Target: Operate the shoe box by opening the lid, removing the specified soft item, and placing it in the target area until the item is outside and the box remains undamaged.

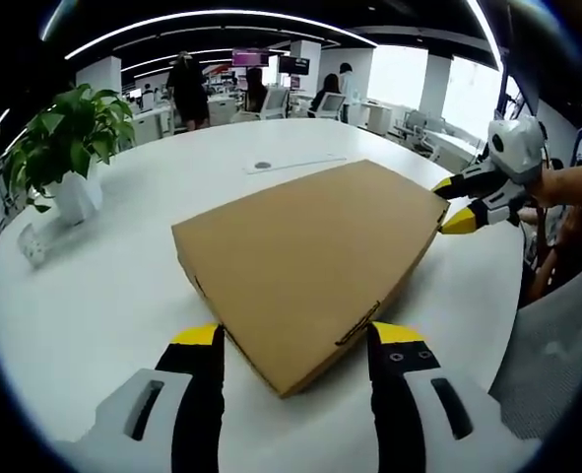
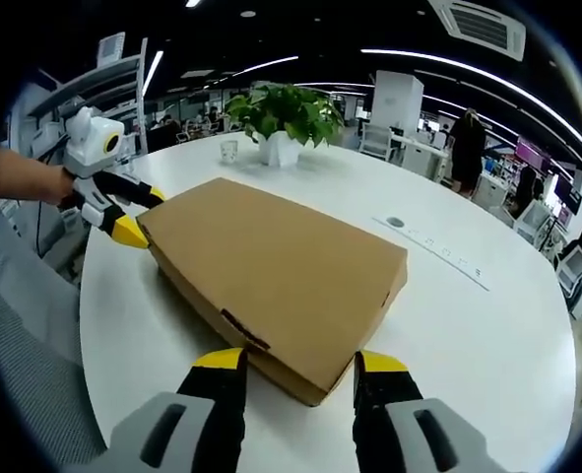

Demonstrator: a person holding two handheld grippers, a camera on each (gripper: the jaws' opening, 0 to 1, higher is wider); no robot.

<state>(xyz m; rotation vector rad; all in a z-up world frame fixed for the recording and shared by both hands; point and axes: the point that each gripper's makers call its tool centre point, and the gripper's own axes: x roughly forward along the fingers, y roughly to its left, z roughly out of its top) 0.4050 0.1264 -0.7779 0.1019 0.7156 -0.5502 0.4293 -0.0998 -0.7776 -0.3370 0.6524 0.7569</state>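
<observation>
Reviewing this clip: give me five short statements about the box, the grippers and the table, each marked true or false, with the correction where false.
1. The box has its lid closed. True.
2. The left gripper is shut on a soft item. False: its jaws stand open on either side of a box corner, holding nothing.
3. The right gripper is open at a box corner. True.
4. A potted plant stands on the box. False: it stands on the table, apart from the box.
5. The box is torn open along one side. False: it looks intact in both views.
</observation>
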